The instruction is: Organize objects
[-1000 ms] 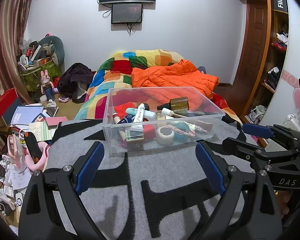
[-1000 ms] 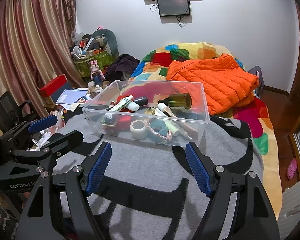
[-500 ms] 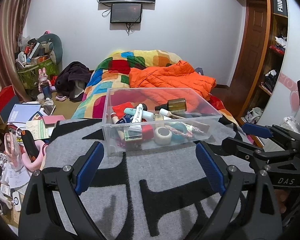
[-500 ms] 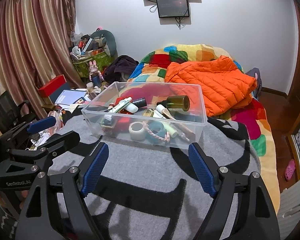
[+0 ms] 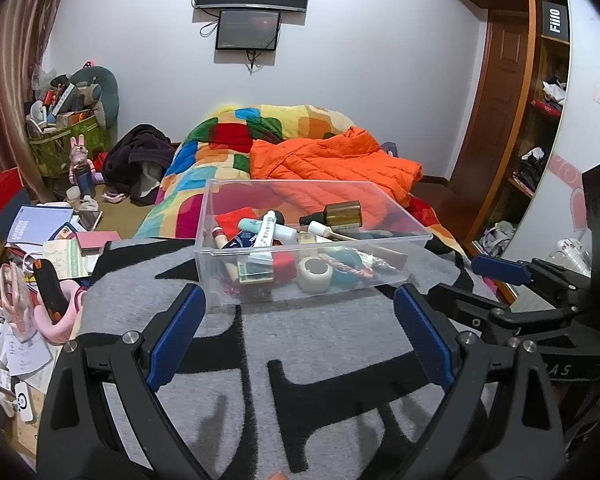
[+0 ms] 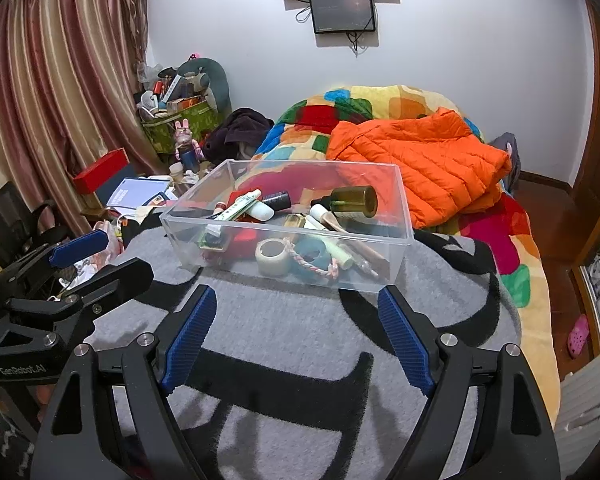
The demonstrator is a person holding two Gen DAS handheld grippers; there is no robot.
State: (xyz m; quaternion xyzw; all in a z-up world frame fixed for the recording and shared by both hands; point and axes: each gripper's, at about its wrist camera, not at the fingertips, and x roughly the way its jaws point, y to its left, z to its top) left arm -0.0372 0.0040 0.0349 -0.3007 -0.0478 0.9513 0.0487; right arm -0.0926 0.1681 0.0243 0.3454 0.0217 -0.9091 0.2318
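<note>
A clear plastic box (image 5: 228,251) (image 6: 380,238) stands on a grey blanket with black marks (image 5: 320,340). Inside lie a white tape roll (image 5: 315,270) (image 6: 273,257), an amber bottle (image 5: 342,213) (image 6: 354,201), a white tube (image 5: 266,230), a teal ring with rope (image 6: 310,254) and other small items. My left gripper (image 5: 298,294) is open just short of the box's near wall, nothing between its blue pads. My right gripper (image 6: 297,294) is open too, also empty, in front of the same wall. Each gripper shows at the other view's edge: right (image 5: 472,284), left (image 6: 108,262).
Behind the box is a bed with a colourful quilt and an orange jacket (image 5: 332,156). Papers, boxes and small clutter (image 5: 40,224) crowd the left side by the curtain (image 6: 60,80). Wooden shelves (image 5: 540,120) stand at the right.
The right gripper's fingers have spread a little wider. The left gripper and the box and its contents look unchanged.
</note>
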